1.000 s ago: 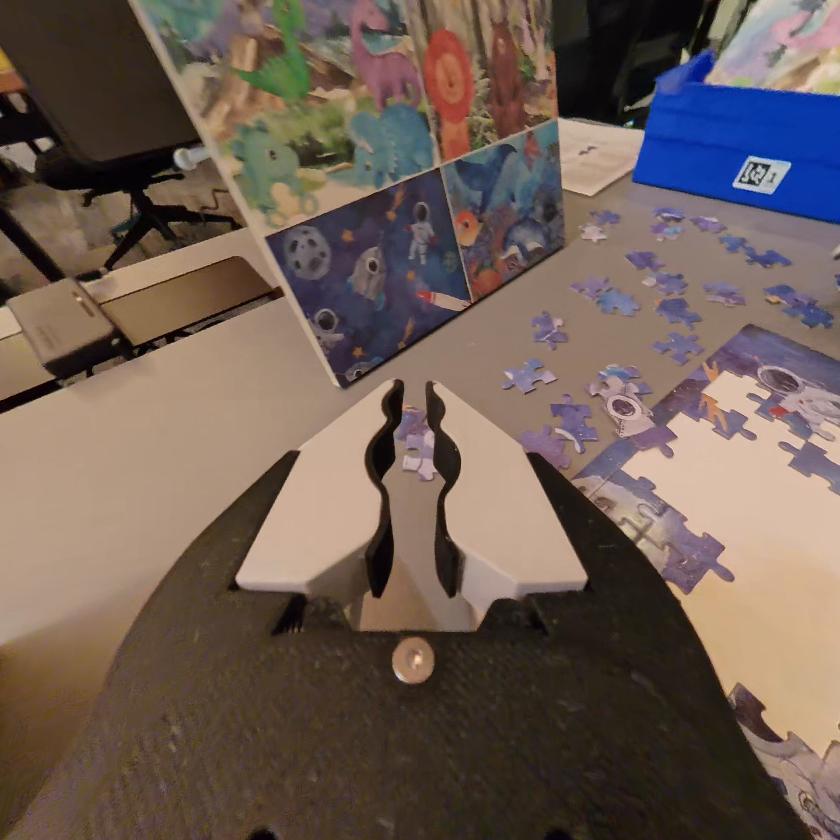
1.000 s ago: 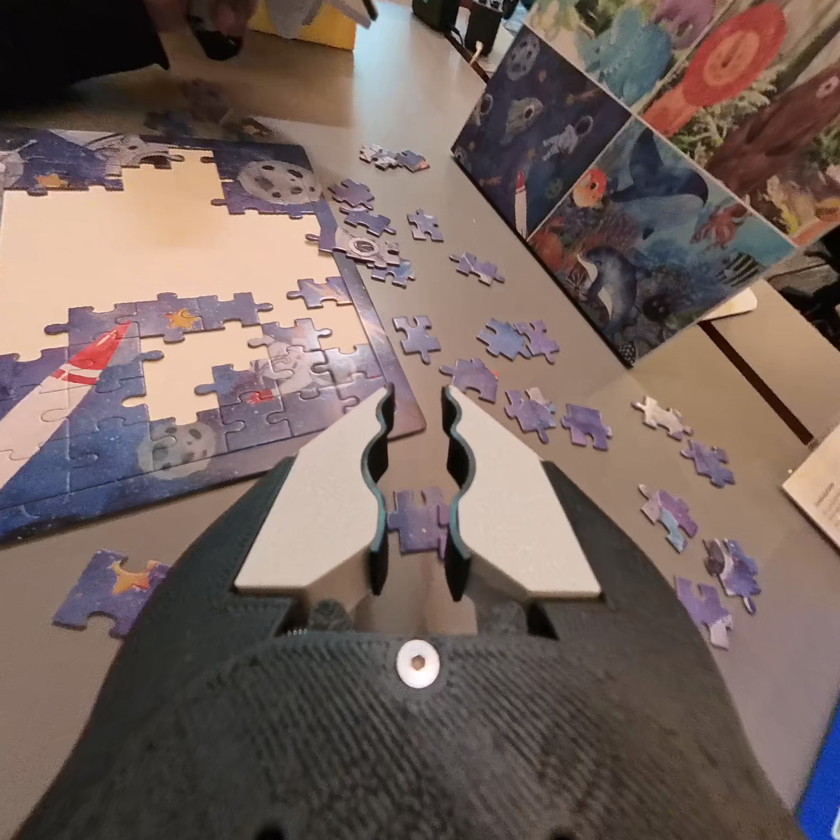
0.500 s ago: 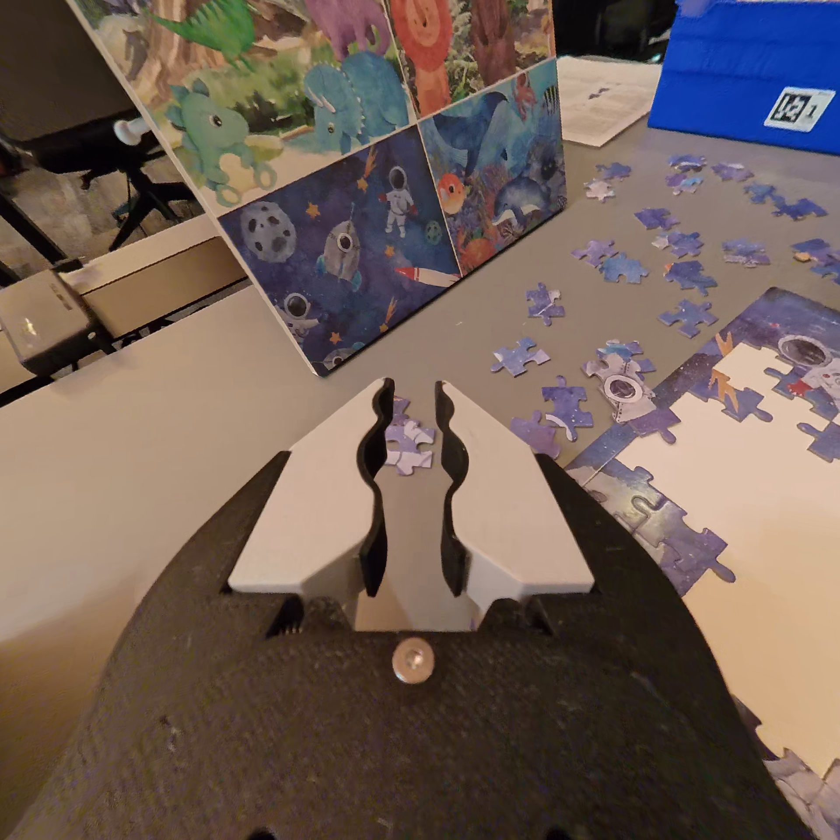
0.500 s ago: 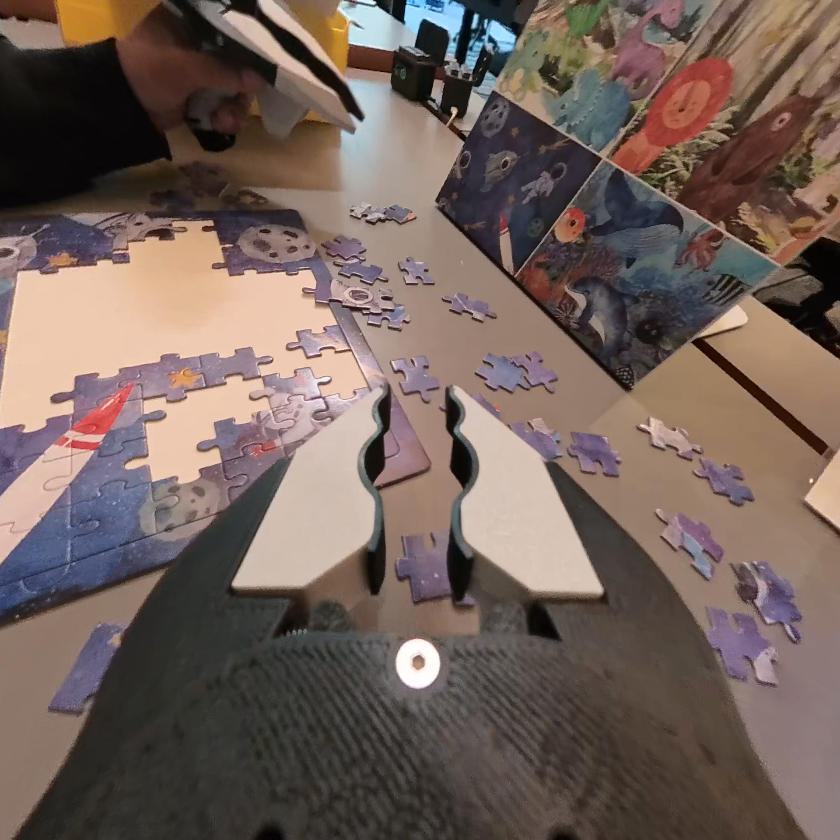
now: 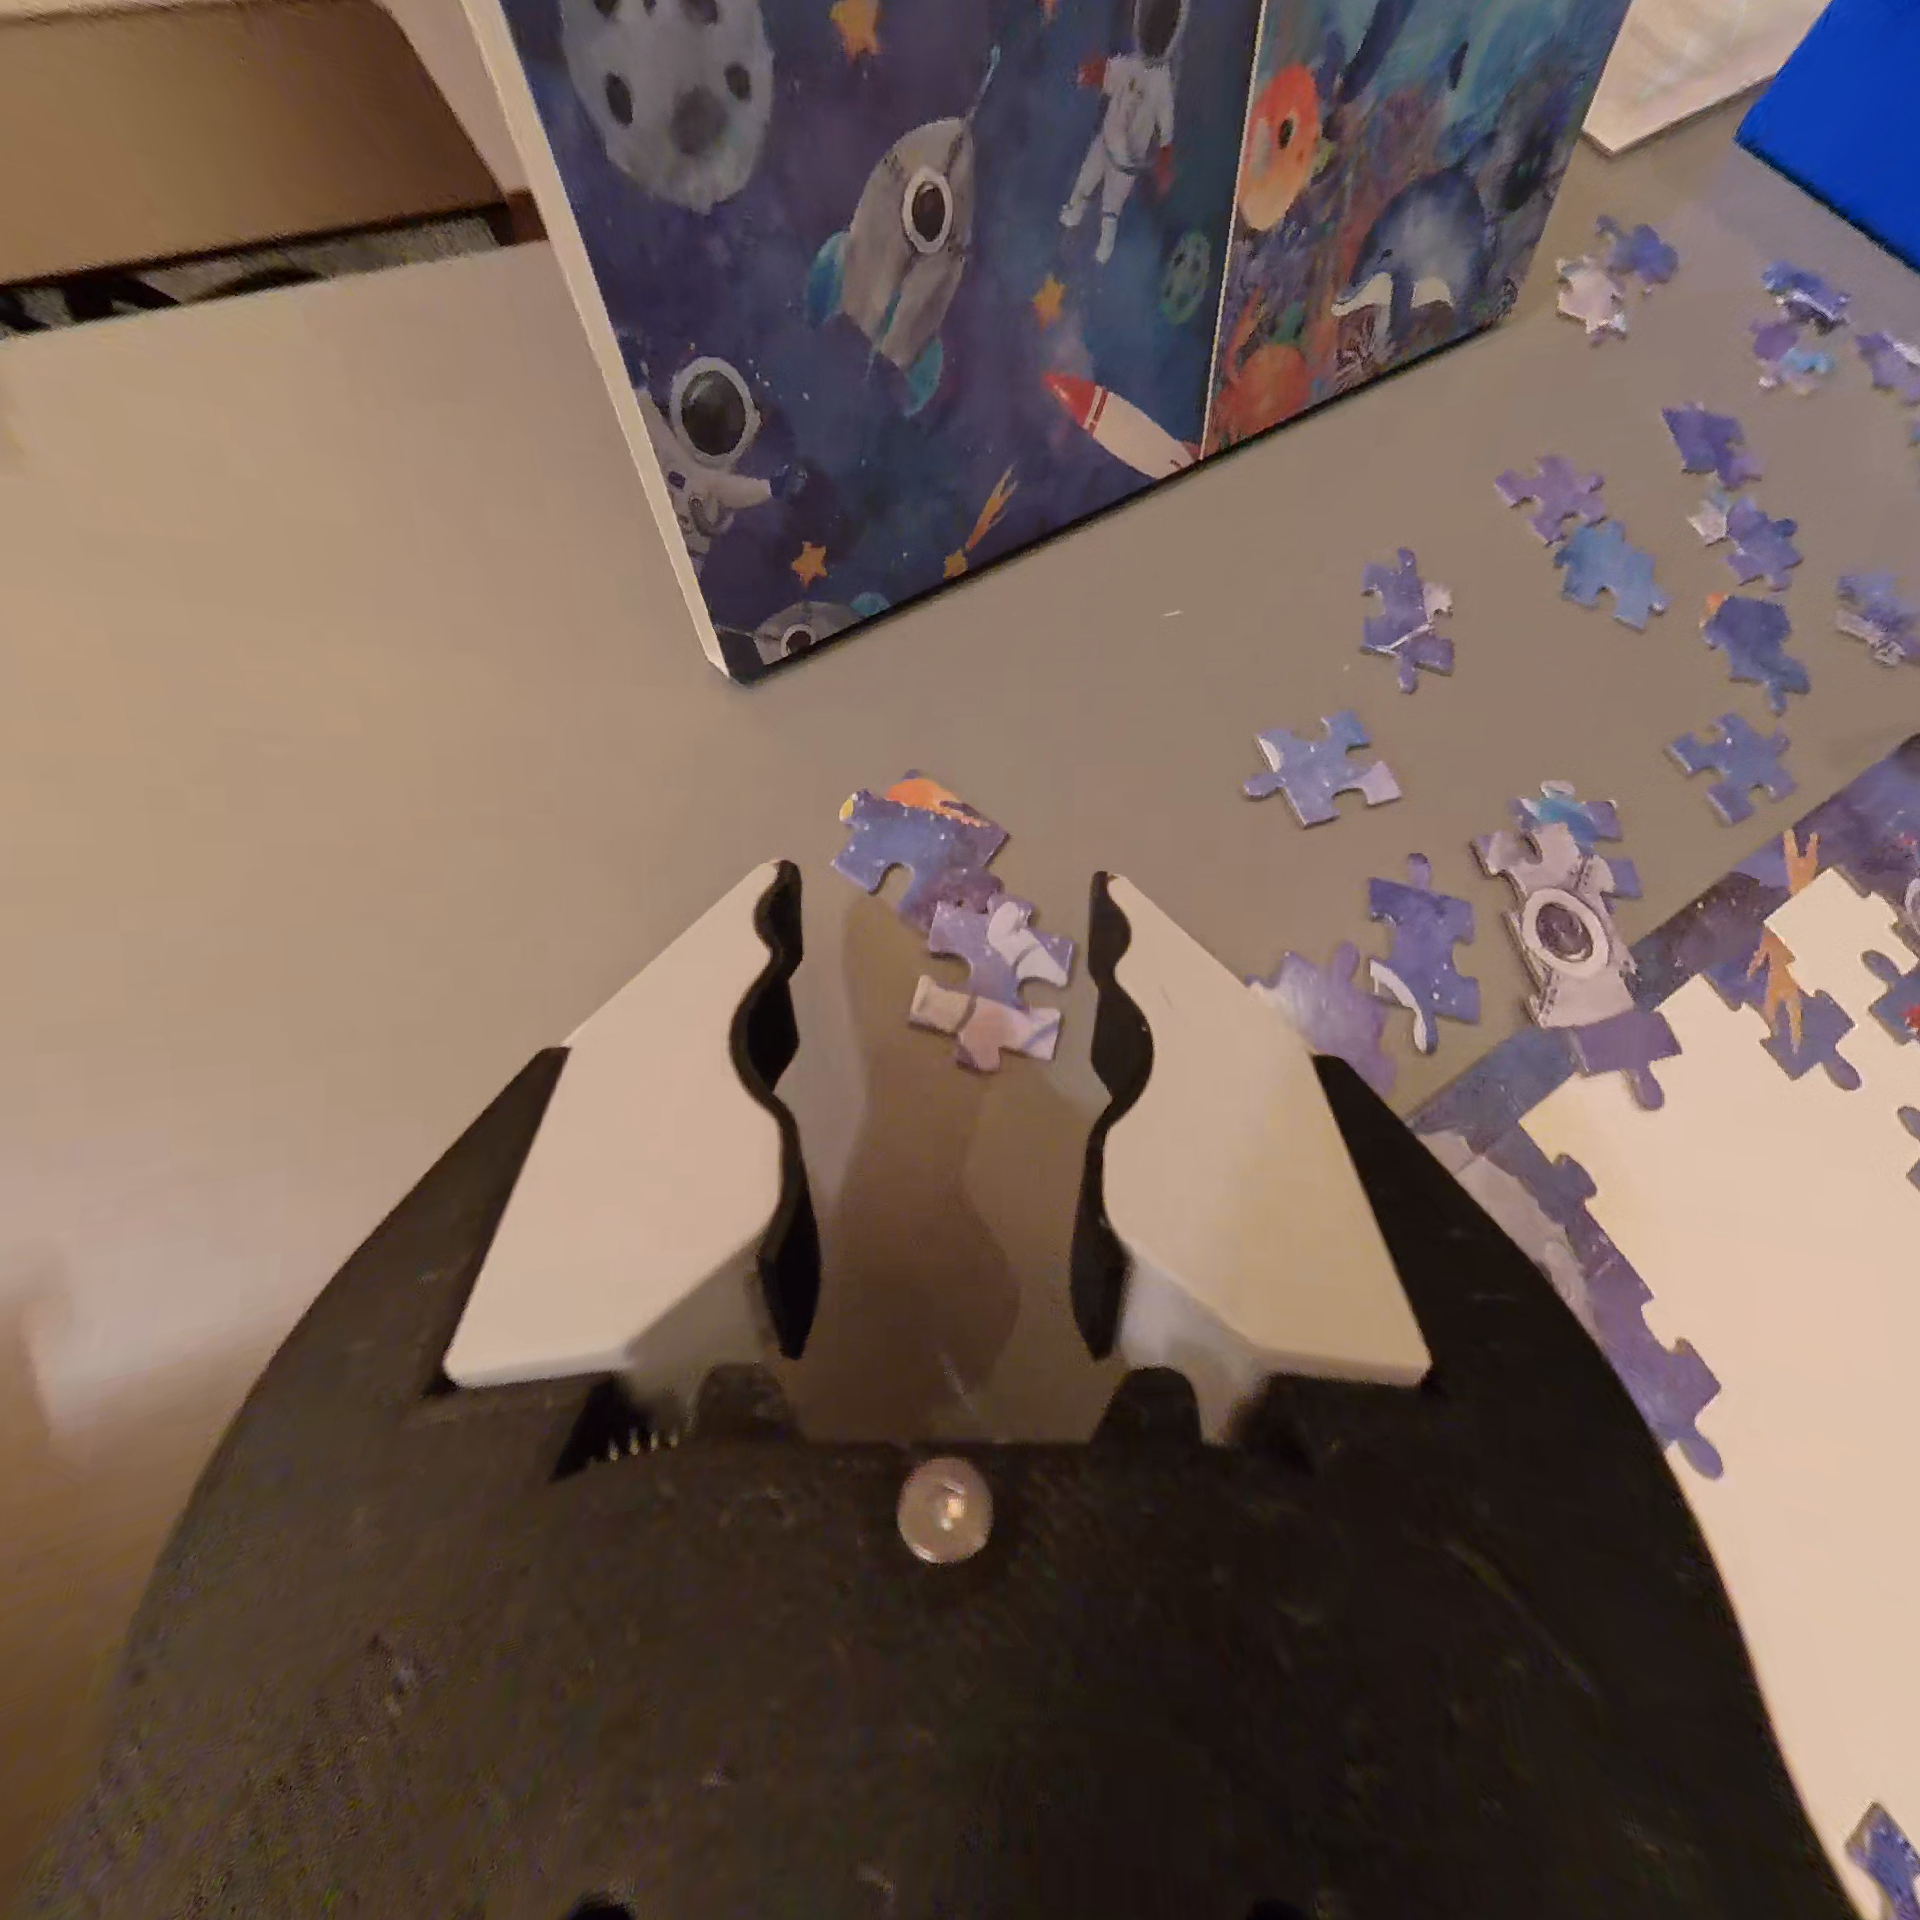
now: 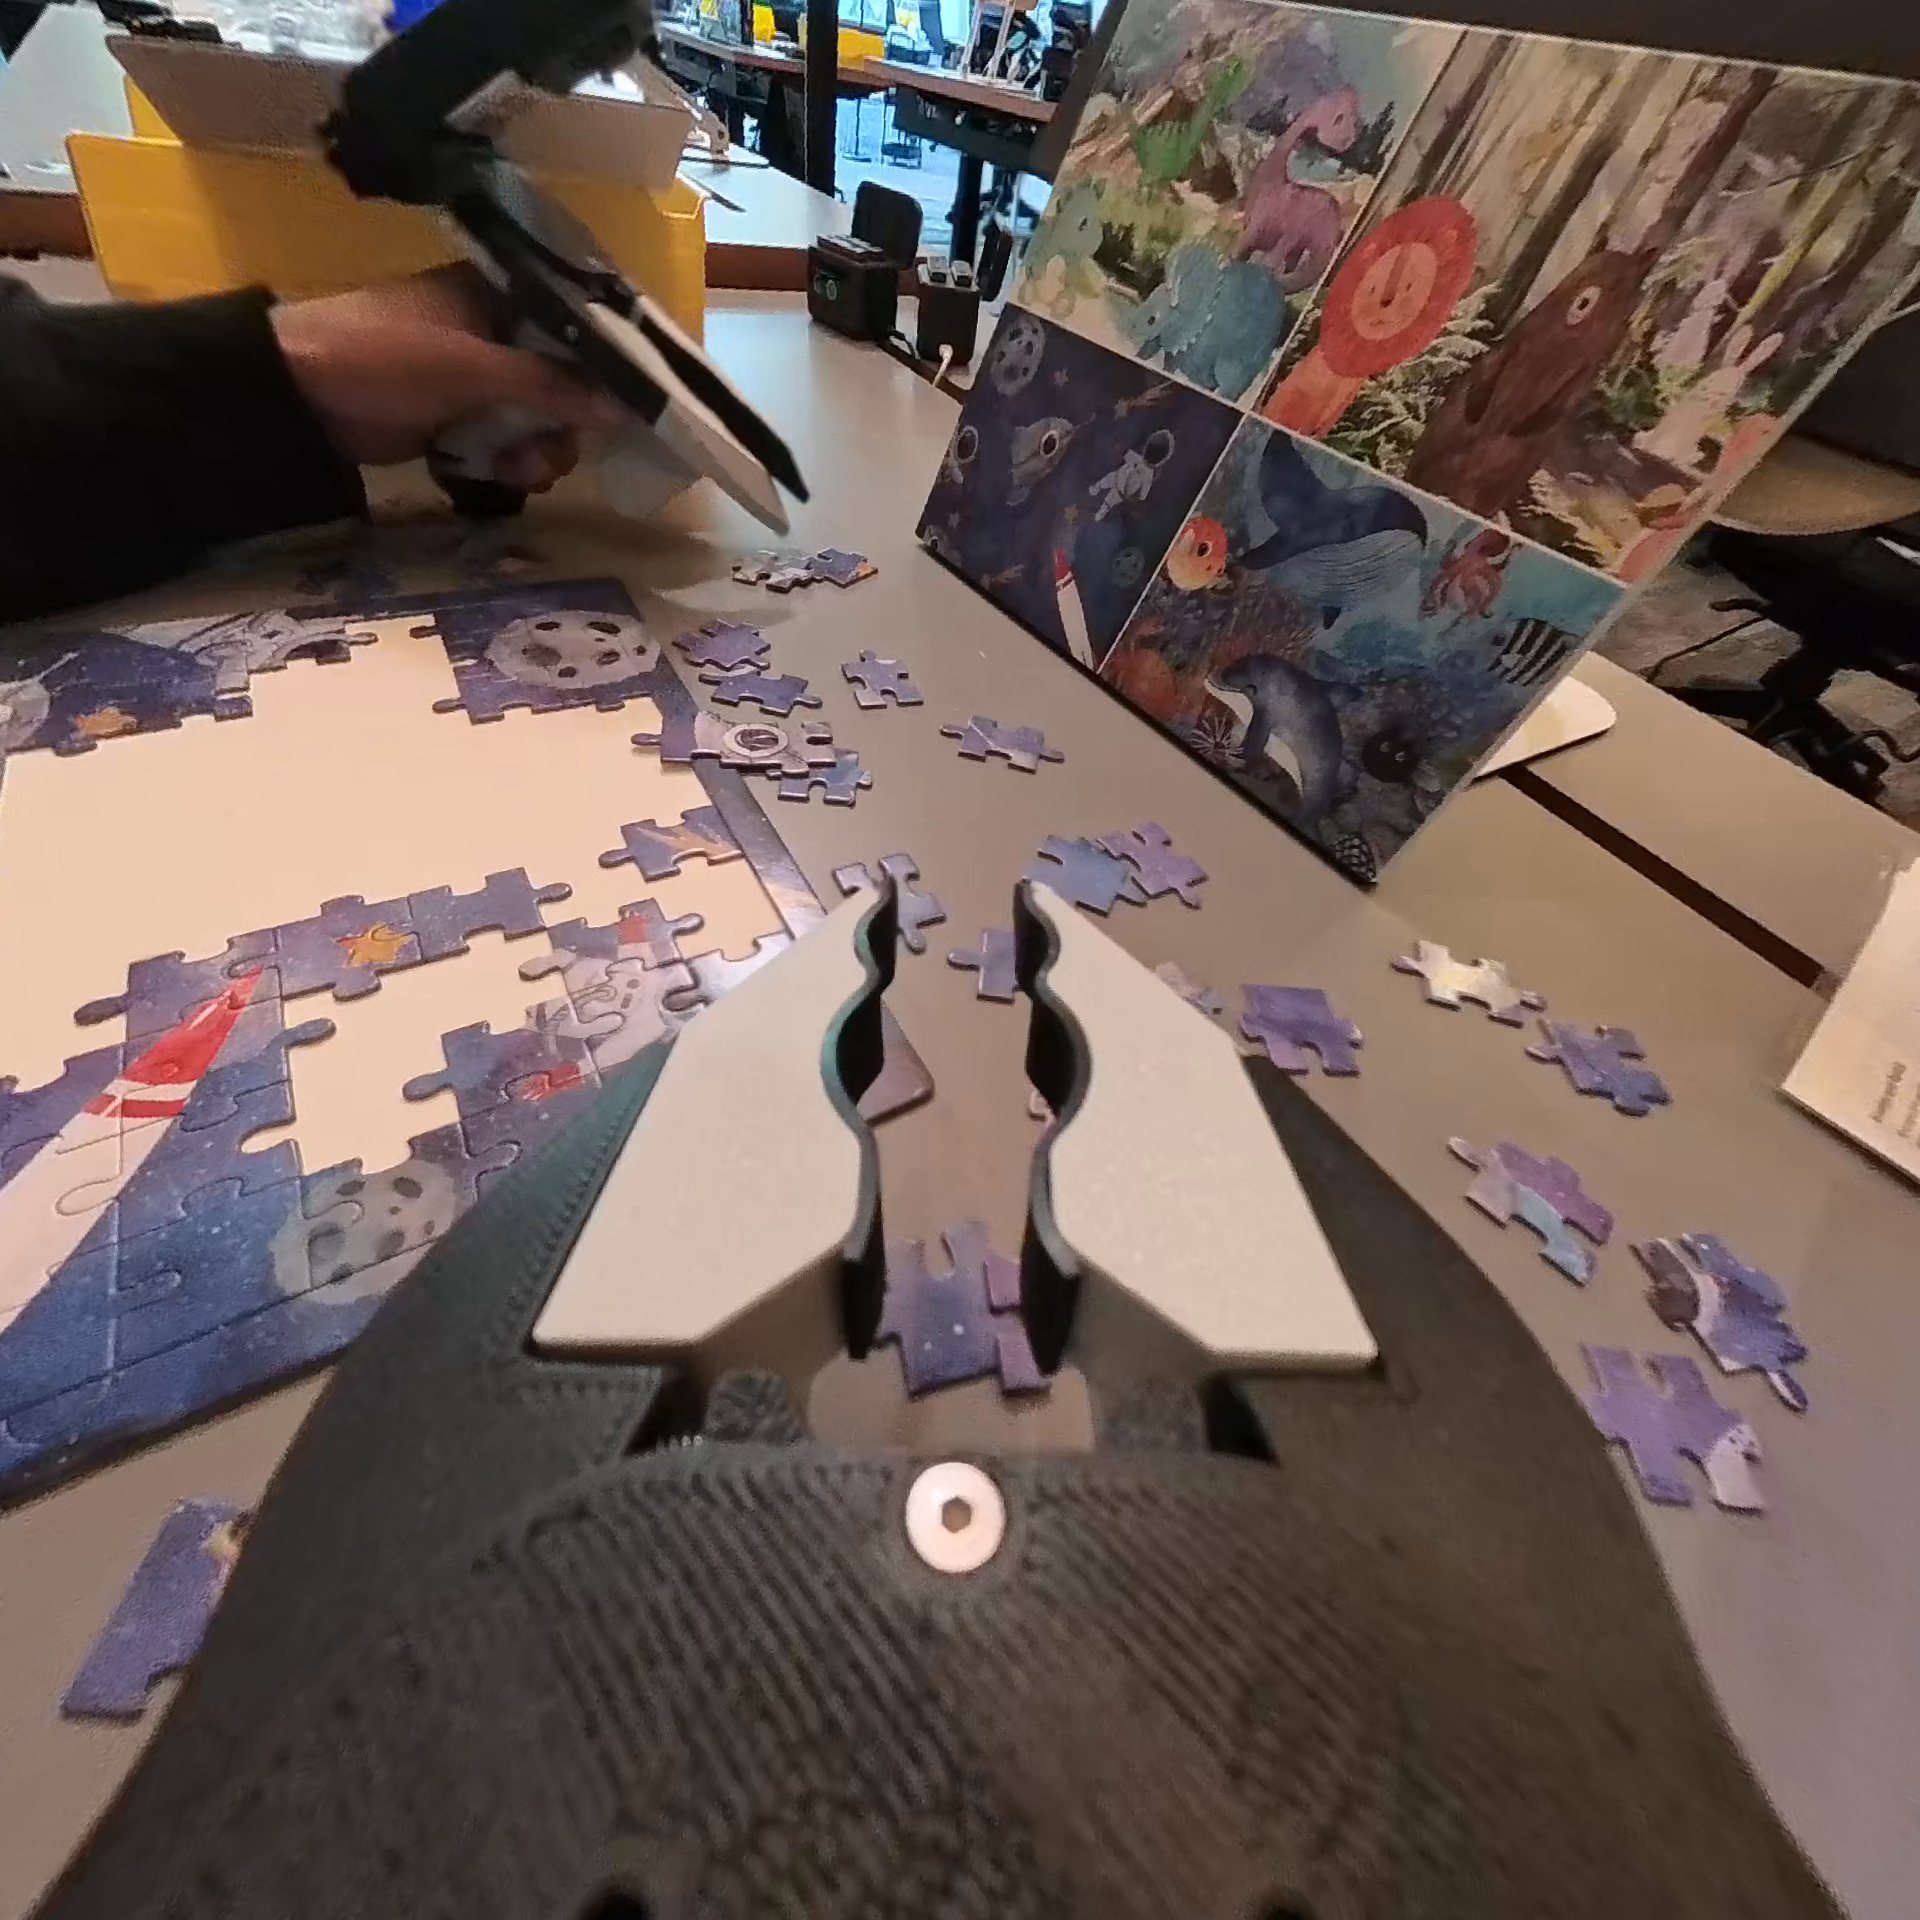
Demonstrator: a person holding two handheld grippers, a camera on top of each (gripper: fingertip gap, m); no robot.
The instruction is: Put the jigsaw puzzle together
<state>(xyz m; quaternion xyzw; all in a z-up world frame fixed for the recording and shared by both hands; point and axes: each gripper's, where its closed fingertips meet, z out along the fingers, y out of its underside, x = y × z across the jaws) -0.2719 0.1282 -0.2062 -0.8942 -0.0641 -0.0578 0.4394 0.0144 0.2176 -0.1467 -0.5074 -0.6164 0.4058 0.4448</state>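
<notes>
Left gripper (image 5: 943, 873): your jaws stand wide apart with nothing in them. Two joined pieces (image 5: 966, 935), blue-purple with an orange patch at the far end, lie flat on the grey table (image 5: 312, 727) right at the tips. The near one sits between the fingers and the far one pokes out past them. Their long axis runs roughly along the fingers, skewed from far-left to near-right. They sit off-centre, just beside the right-hand finger (image 5: 1117, 935) and well apart from the other. I see no pad pressing on them. The right wrist view puts this gripper above the table, tips angled down at that same pair. The upright picture panel (image 5: 935, 260) is straight ahead and the half-filled puzzle board (image 5: 1714, 1195) is off to the right.

Right gripper (image 6: 956, 894): your jaws are narrow and clamp a purple piece (image 6: 951, 1314). It sits deep at the back of the pads, not at the tips, lying flat with both pads against its edges. The tips themselves are bare. Loose pieces (image 6: 904, 904) lie on the table below and ahead of them (none touched, as far as I can tell), and the board corner is just to the left
</notes>
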